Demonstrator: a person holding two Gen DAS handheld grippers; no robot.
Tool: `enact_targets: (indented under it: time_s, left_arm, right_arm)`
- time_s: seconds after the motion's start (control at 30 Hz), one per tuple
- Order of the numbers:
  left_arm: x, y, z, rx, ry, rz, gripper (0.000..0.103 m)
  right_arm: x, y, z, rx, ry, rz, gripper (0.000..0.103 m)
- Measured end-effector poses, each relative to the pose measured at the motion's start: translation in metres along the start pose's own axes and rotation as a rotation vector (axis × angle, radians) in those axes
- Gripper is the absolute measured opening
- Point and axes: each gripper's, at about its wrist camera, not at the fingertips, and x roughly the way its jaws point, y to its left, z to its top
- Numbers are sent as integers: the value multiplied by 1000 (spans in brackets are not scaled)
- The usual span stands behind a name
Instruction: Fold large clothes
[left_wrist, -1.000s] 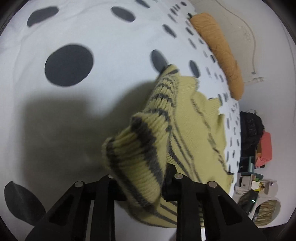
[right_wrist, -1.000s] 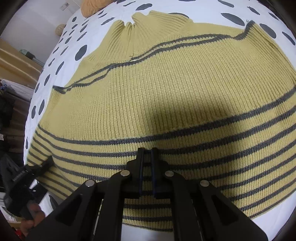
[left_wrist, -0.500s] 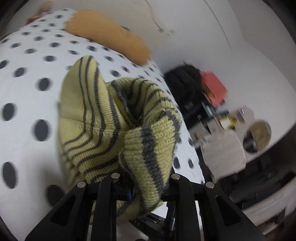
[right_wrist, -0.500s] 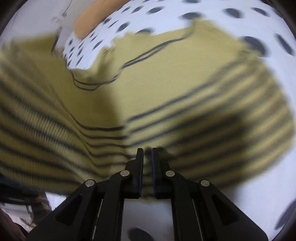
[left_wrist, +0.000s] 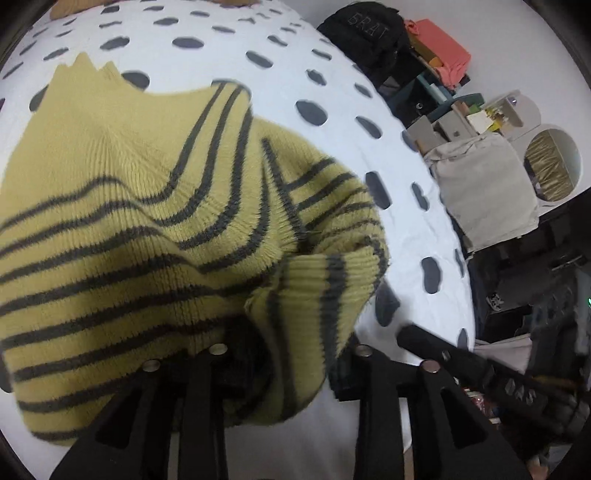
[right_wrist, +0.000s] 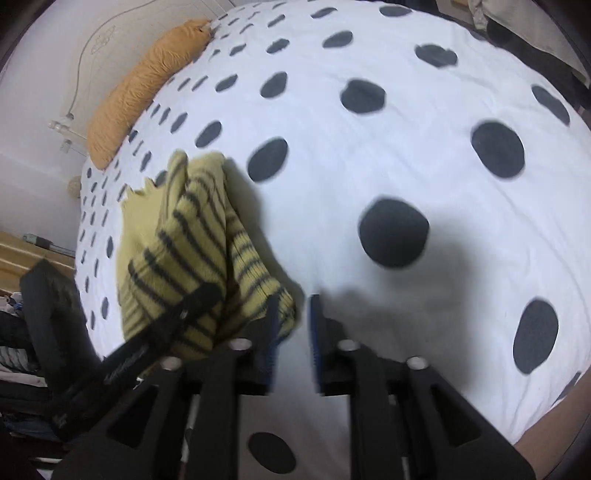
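A yellow sweater with dark grey stripes lies bunched on the white, dark-dotted bedspread. My left gripper points down at it. Its jaws are opening, with the ribbed cuff loose between them and a dark gap beside the left pad. In the right wrist view the sweater is a folded heap at the left. My right gripper is opening beside it, with only bedspread in the gap. The sweater's corner brushes its left finger. A finger of the left gripper rests on the heap.
An orange pillow lies at the bed's far end by the wall. Past the bed's right edge stand a black bag, coral cloth, a grey fabric bin and shelves with clutter.
The sweater went from spread flat to a bunched heap as both grippers swung across with it. The right jaws opened and let go of the hem; the left jaws widened around the cuff.
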Motion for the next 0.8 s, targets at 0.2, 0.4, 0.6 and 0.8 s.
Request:
enact_targets:
  time_s: [0.2, 0.4, 0.6, 0.8]
  left_arm:
    - [-92, 29, -11, -76, -110, 180, 66]
    - [-101, 88, -48, -108, -8, 308, 66]
    - [-77, 106, -63, -67, 37, 330, 66]
    - [-45, 110, -52, -20, 97, 386, 66]
  right_arm:
    - [-13, 72, 32, -159, -66, 79, 50]
    - [7, 147, 40, -440, -34, -22, 81]
    - [75, 152, 29, -563, 163, -75, 75]
    - [107, 123, 35, -453, 272, -58, 38]
